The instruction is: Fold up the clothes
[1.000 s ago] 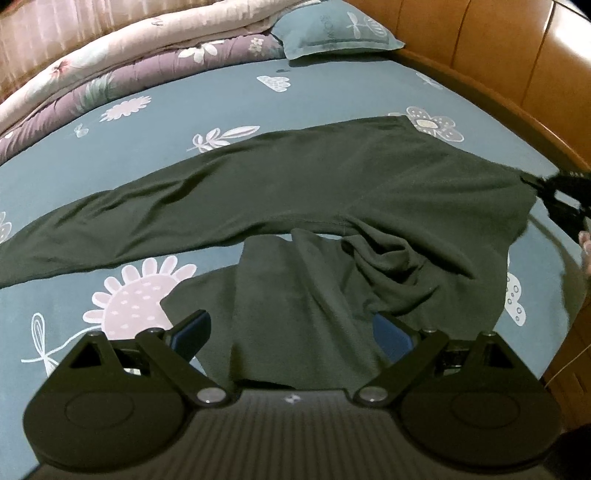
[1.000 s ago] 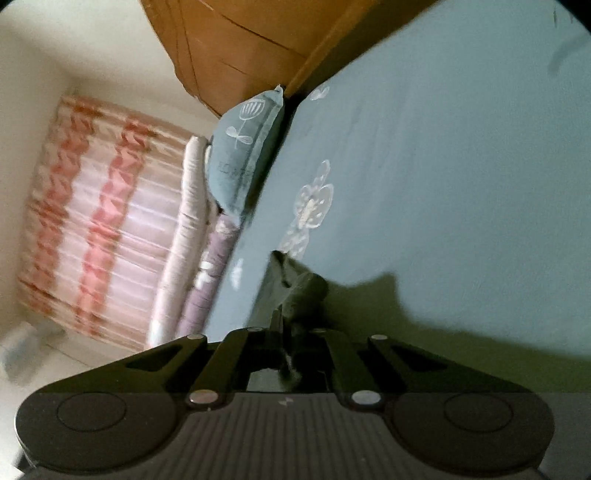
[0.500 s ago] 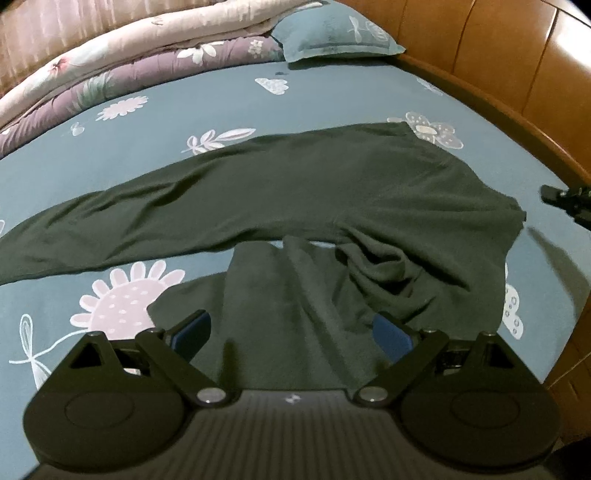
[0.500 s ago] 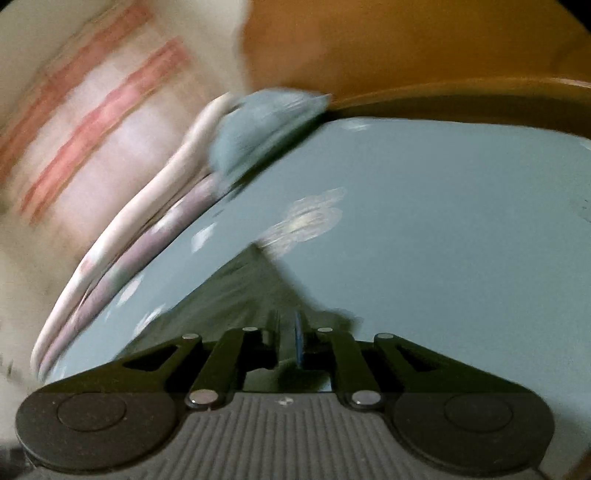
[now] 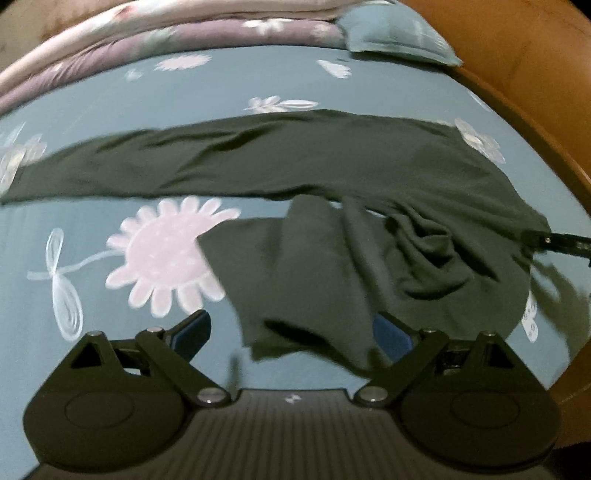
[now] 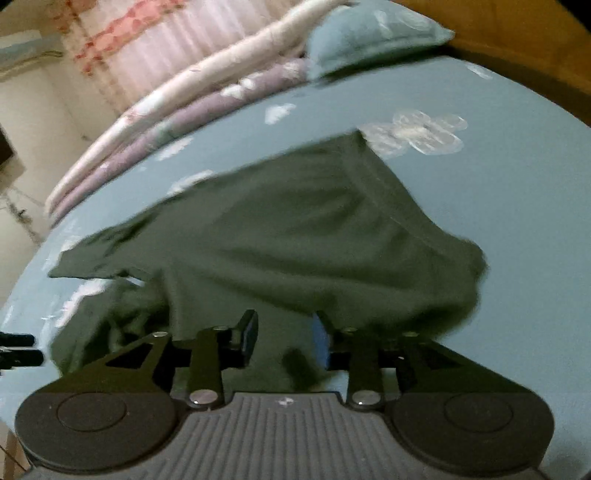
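On a teal flowered bedsheet (image 5: 229, 85), dark green knit trousers (image 5: 332, 177) lie half-spread, one leg bunched. Left gripper (image 5: 291, 332) hangs wide, empty; right gripper (image 6: 284, 336), jaws opening, grips nothing. Grabbing the bunched leg risks folding creases in.

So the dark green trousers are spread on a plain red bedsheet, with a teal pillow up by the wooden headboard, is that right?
Not quite. The bedsheet is teal with white and pink flower prints, not plain red, as the left wrist view shows. The dark green trousers do lie spread on it, and the teal pillow sits by the wooden headboard.
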`<move>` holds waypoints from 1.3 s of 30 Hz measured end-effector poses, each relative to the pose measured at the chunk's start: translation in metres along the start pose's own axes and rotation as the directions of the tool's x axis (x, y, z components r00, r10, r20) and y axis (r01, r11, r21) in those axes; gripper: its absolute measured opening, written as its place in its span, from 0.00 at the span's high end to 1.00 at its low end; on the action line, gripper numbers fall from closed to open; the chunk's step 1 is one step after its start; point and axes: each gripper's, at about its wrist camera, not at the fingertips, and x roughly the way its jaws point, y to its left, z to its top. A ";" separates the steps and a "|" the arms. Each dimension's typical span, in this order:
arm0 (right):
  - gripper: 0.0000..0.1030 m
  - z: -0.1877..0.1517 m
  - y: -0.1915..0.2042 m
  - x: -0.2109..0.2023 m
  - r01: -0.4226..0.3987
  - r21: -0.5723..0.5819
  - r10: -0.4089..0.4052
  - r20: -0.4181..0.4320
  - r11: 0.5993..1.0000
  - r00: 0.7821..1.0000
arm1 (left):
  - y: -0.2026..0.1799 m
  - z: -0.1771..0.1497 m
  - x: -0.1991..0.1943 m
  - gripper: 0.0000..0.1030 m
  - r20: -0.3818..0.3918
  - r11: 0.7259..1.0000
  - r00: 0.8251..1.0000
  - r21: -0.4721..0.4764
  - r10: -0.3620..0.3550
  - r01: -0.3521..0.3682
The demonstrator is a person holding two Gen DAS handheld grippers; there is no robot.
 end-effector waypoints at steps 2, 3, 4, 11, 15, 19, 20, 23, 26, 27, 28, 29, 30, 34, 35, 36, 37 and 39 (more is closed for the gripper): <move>0.57 0.007 0.010 0.001 -0.069 -0.017 0.070 0.003 0.997 0.998 | 0.011 0.001 0.001 0.08 0.016 0.998 1.000 -0.050 -0.026 0.027; 0.55 0.010 0.016 0.003 -0.108 -0.024 0.107 -0.003 0.994 0.994 | 0.016 0.002 0.002 0.08 0.022 0.996 0.999 -0.079 -0.038 0.040; 0.54 0.013 0.023 0.006 -0.142 -0.031 0.142 -0.009 0.989 0.990 | 0.022 0.003 0.003 0.09 0.027 0.993 0.998 -0.105 -0.051 0.054; 0.52 0.016 0.055 0.029 -0.241 -0.063 0.233 -0.108 0.969 0.966 | 0.086 0.008 0.039 0.28 0.111 0.841 0.957 -0.458 -0.269 0.289; 0.52 0.009 0.053 0.034 -0.222 -0.049 0.214 -0.137 0.974 0.967 | 0.116 -0.008 0.073 0.39 0.137 0.704 0.930 -0.618 -0.342 0.350; 0.51 0.000 0.051 0.033 -0.193 -0.022 0.188 -0.154 0.981 0.970 | 0.114 -0.003 0.081 0.39 0.149 0.675 0.897 -0.610 -0.416 0.414; 0.51 -0.002 0.052 0.032 -0.186 -0.019 0.181 -0.154 0.982 0.971 | 0.110 -0.001 0.083 0.39 0.142 0.687 0.896 -0.594 -0.422 0.418; 0.51 -0.007 0.057 0.036 -0.157 -0.008 0.154 -0.153 0.988 0.976 | 0.108 0.004 0.088 0.39 0.148 0.706 0.888 -0.556 -0.436 0.439; 0.50 -0.013 0.065 0.039 -0.122 0.004 0.122 -0.142 0.992 0.982 | 0.120 0.001 0.094 0.48 0.171 0.659 0.862 -0.579 -0.478 0.480; 0.49 -0.015 0.068 0.039 -0.108 0.009 0.109 -0.136 0.994 0.985 | 0.124 0.000 0.096 0.52 0.173 0.648 0.855 -0.585 -0.489 0.488; 0.49 -0.018 0.072 0.038 -0.091 0.016 0.092 -0.128 0.996 0.988 | 0.129 -0.002 0.098 0.62 0.171 0.639 0.851 -0.592 -0.496 0.491; 0.49 -0.020 0.075 0.036 -0.073 0.021 0.075 -0.119 0.997 0.990 | 0.130 -0.002 0.099 0.72 0.162 0.644 0.854 -0.592 -0.494 0.484; 0.49 -0.022 0.078 0.034 -0.053 0.023 0.055 -0.110 0.998 0.992 | 0.130 -0.002 0.100 0.76 0.150 0.653 0.859 -0.590 -0.489 0.475; 0.49 -0.027 0.096 0.021 0.038 0.031 -0.036 -0.068 0.999 0.997 | 0.117 0.018 0.093 0.90 0.068 0.773 0.891 -0.471 -0.448 0.425; 0.49 -0.027 0.101 0.017 0.054 0.029 -0.052 -0.054 0.998 0.997 | 0.116 0.022 0.092 0.92 0.060 0.784 0.891 -0.450 -0.451 0.427; 0.49 -0.028 0.107 0.012 0.069 0.028 -0.068 -0.039 0.997 0.997 | 0.117 0.023 0.090 0.92 0.062 0.783 0.887 -0.445 -0.458 0.435; 0.48 -0.028 0.112 0.008 0.082 0.027 -0.082 -0.026 0.996 0.996 | 0.120 0.023 0.087 0.93 0.071 0.773 0.879 -0.446 -0.471 0.450; 0.46 -0.029 0.119 0.001 0.099 0.025 -0.099 -0.007 0.995 0.995 | 0.129 0.022 0.079 0.93 0.095 0.750 0.861 -0.450 -0.500 0.485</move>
